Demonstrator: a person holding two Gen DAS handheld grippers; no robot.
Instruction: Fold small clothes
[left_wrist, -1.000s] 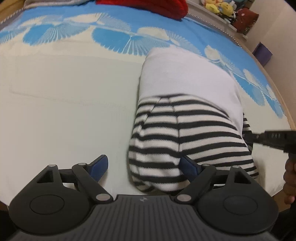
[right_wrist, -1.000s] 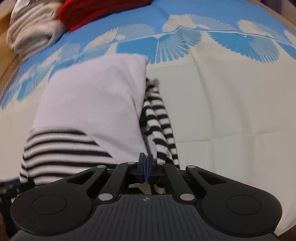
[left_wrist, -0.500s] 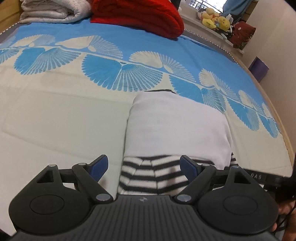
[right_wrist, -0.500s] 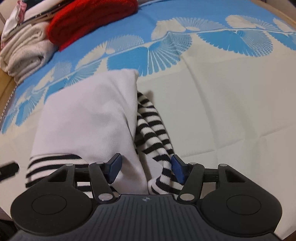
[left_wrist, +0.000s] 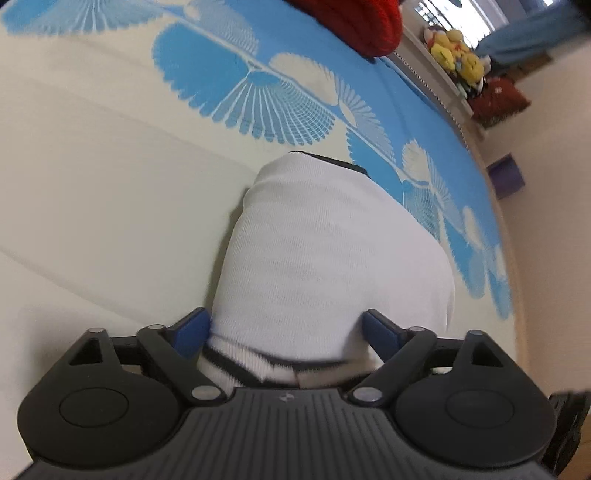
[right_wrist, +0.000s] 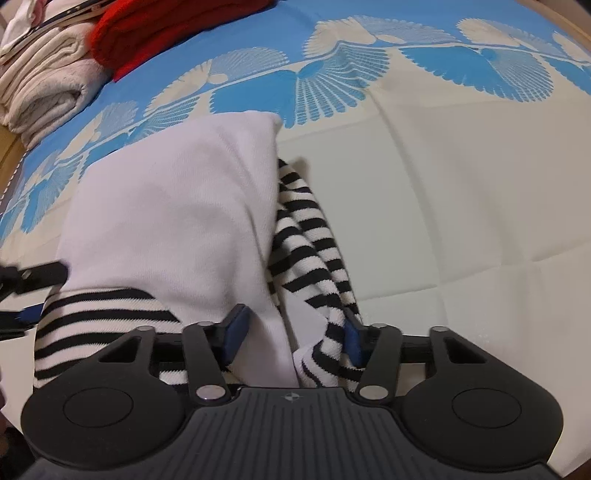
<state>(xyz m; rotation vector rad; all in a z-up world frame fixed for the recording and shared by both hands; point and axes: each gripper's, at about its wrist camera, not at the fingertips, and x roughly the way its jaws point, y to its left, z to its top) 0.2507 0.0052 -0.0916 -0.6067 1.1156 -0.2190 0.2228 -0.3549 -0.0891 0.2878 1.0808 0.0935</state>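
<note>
A folded white top (left_wrist: 332, 251) with black-and-white striped sleeves (right_wrist: 314, 240) lies on the bed sheet (left_wrist: 92, 184). My left gripper (left_wrist: 286, 328) is open, its blue fingers straddling the near end of the white fold without squeezing it. In the right wrist view my right gripper (right_wrist: 293, 328) has its jaws closing. The white edge of the top (right_wrist: 173, 221) and the loose striped sleeve lie between its pads. The right pad brushes the sleeve, but the pads do not pinch the cloth. Part of the left gripper shows at that view's left edge.
A red knit (right_wrist: 155, 33) and a folded grey-white blanket (right_wrist: 44, 88) lie at the far end of the bed. Plush toys (left_wrist: 454, 48) sit on a shelf past the bed's right edge, with a purple box (left_wrist: 506, 177) on the floor.
My right gripper went from shut to wide open and now stands narrower around the sleeve. My left gripper slid forward over the top and rolled, so the striped near end is mostly hidden.
</note>
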